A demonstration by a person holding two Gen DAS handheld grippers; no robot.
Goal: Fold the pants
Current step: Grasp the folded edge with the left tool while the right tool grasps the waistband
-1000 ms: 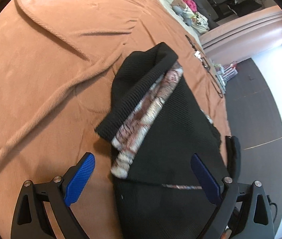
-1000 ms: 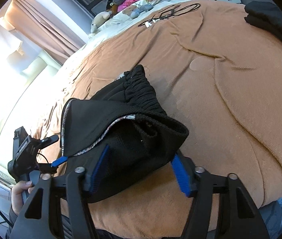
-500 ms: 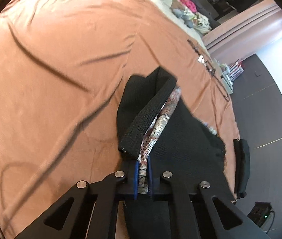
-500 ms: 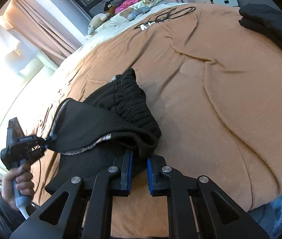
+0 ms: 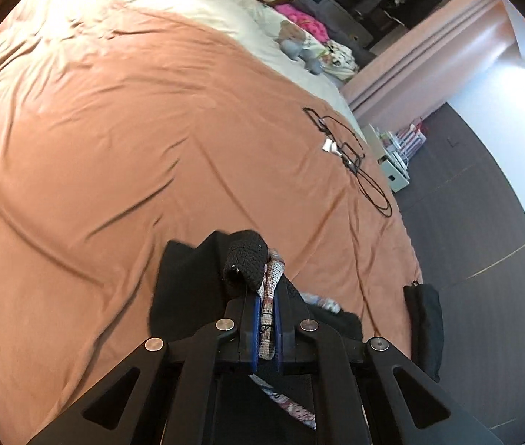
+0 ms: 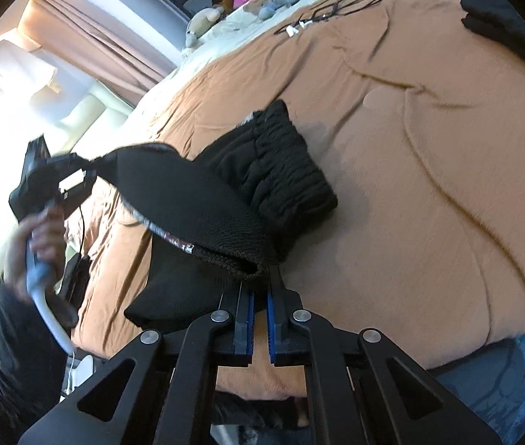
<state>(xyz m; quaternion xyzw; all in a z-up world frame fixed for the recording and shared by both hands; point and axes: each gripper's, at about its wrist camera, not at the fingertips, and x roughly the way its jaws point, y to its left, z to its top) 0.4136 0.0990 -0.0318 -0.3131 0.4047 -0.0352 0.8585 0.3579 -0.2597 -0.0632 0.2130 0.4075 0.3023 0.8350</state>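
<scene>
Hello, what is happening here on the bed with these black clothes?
A person is folding black pants on a bed with a brown blanket, holding a gripping tool in each hand. The left tool is shut on a patterned inner edge of the pants. The right tool is shut on another hem. The held edge hangs lifted between the two tools, while the gathered waistband rests on the blanket.

Black angular gripper (image 5: pixel 266 328) frames, silver screws, blue ribbed pads (image 6: pixel 250 328); dark sleeve.

No lettering, label, brand or number can be read anywhere in either view.
</scene>
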